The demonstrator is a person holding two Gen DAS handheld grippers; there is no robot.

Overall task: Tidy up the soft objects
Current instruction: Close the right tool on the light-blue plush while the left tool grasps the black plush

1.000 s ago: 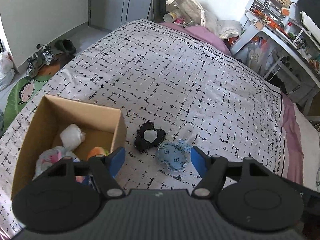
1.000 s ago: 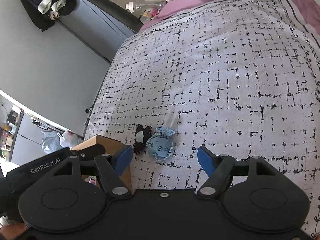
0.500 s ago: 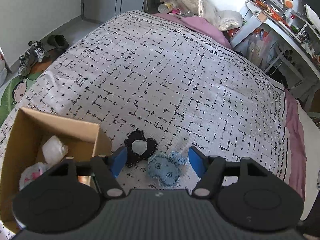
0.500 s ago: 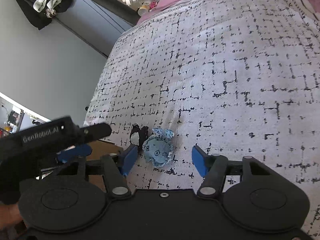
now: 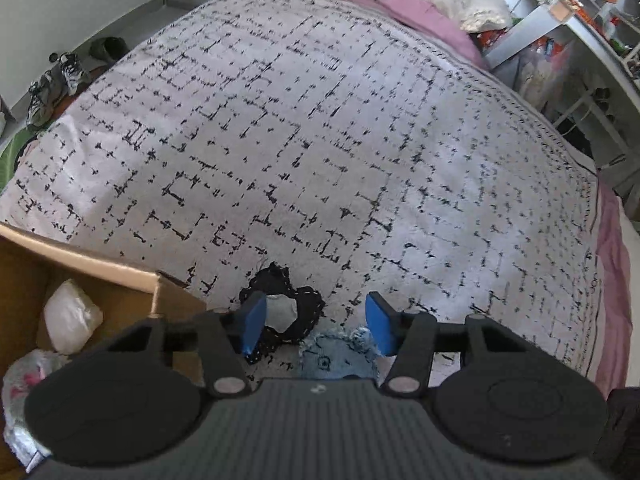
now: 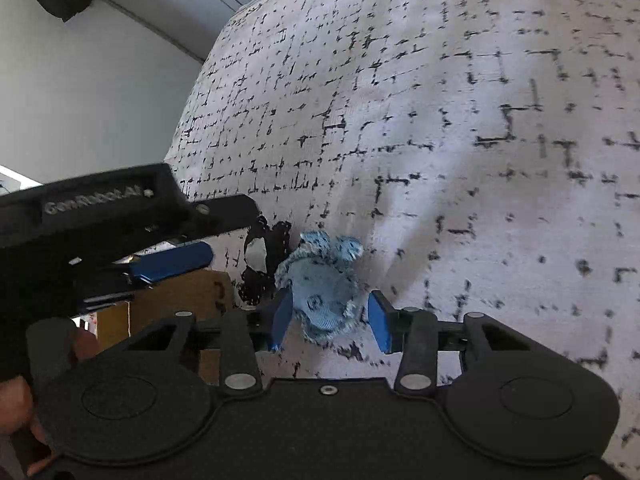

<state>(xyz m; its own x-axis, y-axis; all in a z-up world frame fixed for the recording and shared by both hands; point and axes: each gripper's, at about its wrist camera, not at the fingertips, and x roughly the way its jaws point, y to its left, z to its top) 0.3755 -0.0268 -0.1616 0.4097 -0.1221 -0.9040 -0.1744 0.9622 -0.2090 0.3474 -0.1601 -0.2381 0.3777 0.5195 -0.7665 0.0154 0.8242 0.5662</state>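
Note:
A black soft piece with a white patch (image 5: 285, 312) lies on the patterned bedspread (image 5: 320, 140). It sits between the narrowing jaws of my left gripper (image 5: 316, 322), close to the left pad, untouched by the right one. A light blue frayed soft piece (image 6: 320, 284) lies beside it, inside my right gripper (image 6: 331, 320). Those jaws are closing too: the left pad is at its edge and the right pad is just clear. In the right wrist view the black piece (image 6: 264, 260) lies under one blue finger (image 6: 172, 264) of the left gripper. The blue piece (image 5: 340, 358) is half hidden in the left wrist view.
An open cardboard box (image 5: 80, 258) stands at the left on the bed, holding a white bundle (image 5: 70, 316) and a pink-and-white item (image 5: 24, 376). Shoes (image 5: 56, 84) lie on the floor. A cluttered desk (image 5: 580, 20) is at the right, a grey wall (image 6: 100, 80) beside the bed.
Both grippers came down closer to the two soft pieces and their jaws narrowed. The left gripper has entered the right wrist view. The box has slid towards the left edge.

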